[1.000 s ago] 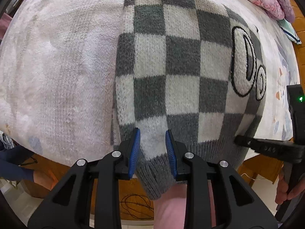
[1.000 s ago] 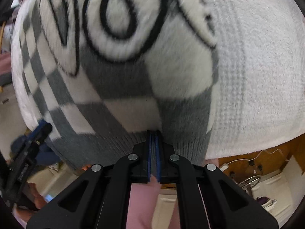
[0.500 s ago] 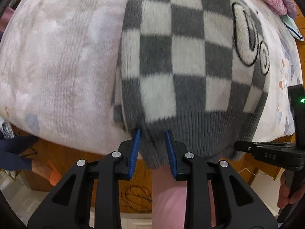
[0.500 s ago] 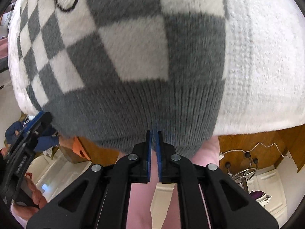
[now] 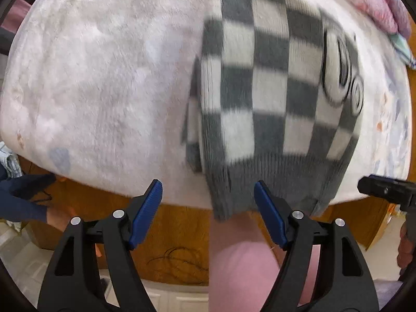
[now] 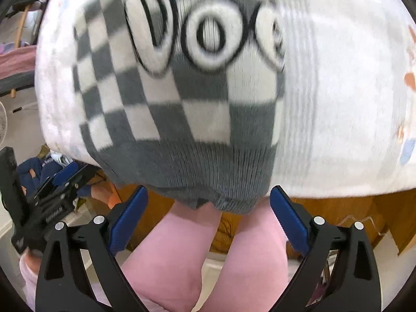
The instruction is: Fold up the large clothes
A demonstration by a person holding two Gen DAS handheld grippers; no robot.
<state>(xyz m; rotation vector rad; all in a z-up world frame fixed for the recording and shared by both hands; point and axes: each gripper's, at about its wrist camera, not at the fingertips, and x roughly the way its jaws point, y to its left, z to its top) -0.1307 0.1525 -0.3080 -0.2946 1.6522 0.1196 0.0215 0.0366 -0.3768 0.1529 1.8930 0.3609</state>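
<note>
A grey and white checkered knit sweater [image 5: 270, 98] with large white letters lies on a pale fluffy blanket [image 5: 98, 78] on the bed. Its grey ribbed hem [image 5: 260, 182] hangs over the near bed edge. My left gripper [image 5: 208, 208] is open and empty just below the hem's left corner. In the right wrist view the sweater [image 6: 182, 98] fills the middle and its hem [image 6: 208, 176] droops over the edge. My right gripper [image 6: 208, 213] is open and empty just under the hem. Both views are motion-blurred.
The wooden bed frame [image 5: 176, 223] runs below the blanket. The person's pink trousers [image 6: 208, 260] stand close behind the grippers. A pink patterned quilt [image 5: 374, 2] lies at the far right of the bed. The other gripper shows at each view's side [image 6: 52, 195].
Both grippers have opened and let go of the sweater's hem. They have drawn back toward the bed edge, and the hem now lies draped over the edge.
</note>
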